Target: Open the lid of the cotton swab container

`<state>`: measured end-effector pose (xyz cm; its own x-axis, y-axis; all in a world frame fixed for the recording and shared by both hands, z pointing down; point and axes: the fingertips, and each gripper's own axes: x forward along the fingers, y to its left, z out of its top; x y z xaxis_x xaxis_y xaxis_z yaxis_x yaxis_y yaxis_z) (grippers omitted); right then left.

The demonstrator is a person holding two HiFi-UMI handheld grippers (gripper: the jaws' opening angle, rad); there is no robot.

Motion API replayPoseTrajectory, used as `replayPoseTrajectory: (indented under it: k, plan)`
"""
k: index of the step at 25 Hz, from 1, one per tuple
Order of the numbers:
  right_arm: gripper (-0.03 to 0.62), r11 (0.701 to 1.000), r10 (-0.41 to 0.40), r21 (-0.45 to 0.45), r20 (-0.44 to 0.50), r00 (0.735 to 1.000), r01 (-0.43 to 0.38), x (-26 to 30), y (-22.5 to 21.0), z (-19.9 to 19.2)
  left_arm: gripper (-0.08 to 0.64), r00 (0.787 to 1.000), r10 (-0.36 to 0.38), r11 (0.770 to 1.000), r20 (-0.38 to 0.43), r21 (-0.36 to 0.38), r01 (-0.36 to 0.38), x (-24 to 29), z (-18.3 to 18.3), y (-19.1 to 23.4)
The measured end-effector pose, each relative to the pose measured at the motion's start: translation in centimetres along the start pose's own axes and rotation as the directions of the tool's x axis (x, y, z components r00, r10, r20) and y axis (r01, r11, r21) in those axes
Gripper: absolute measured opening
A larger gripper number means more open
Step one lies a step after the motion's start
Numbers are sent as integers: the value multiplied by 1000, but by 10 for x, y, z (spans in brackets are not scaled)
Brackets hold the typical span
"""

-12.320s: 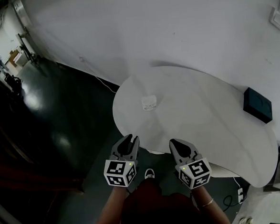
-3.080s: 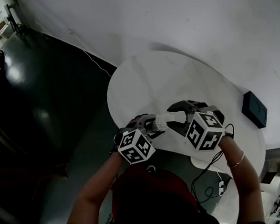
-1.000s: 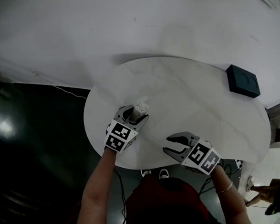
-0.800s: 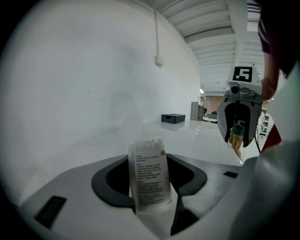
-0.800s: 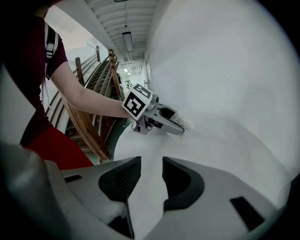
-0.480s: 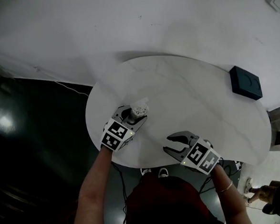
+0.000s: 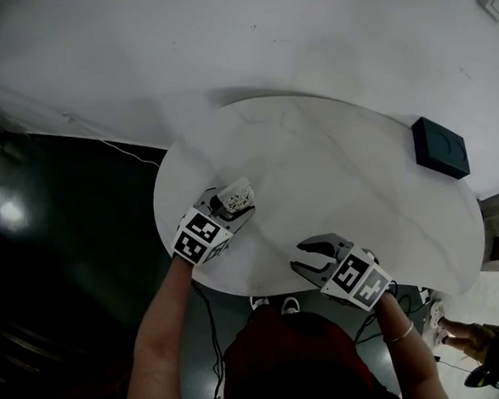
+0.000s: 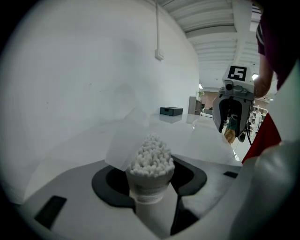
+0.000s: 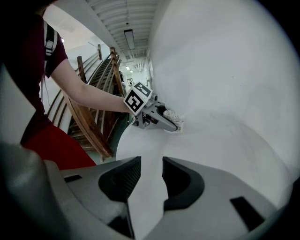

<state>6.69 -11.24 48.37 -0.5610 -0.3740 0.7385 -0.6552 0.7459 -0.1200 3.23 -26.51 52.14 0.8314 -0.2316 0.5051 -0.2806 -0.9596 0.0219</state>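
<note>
In the left claw (image 7: 224, 206), near the left edge of the round white table (image 7: 341, 171), sits the cotton swab container (image 8: 150, 197). The claw squeezes it from both sides, so the small white tub is held tight. The tub leans over and sits low above the table. I cannot tell if it touches the top.

The lid (image 8: 123, 144) is already flipped back. It is a see-through flap that sticks up behind the tub. The fluffy white cotton swabs (image 8: 151, 157) poke out of the open top with nothing over them.

The right claw (image 9: 151, 178) is well apart from the tub, by the near edge of the table. Its two sides stand a little way apart and nothing is between them. Far off on the right side of the table lies a small black box (image 7: 440, 147).

I think the opening step is done. The next move is probably to stand the tub up straight on the table and let go of it. That needs a slow, gentle hand, because the tub is tipped and open, and the swabs could slide out.
</note>
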Motion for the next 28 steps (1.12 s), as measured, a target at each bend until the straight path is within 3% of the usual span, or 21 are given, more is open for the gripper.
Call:
replayPoseTrajectory:
  k: [10, 19, 28]
  plan:
    - [152, 1000, 5, 10, -6, 1000, -5, -2, 3, -7, 227, 1000, 7, 1000, 1, -10, -7, 1, -2, -2]
    - [152, 1000, 26, -15, 4, 1000, -26, 1, 21, -10, 276, 995, 91, 996, -34, 6, -91, -13, -8, -1]
    - [152, 996, 64, -65, 15, 998, -63, 0, 40, -12, 275, 979, 199, 977, -42, -69, -201, -56, -27, -10]
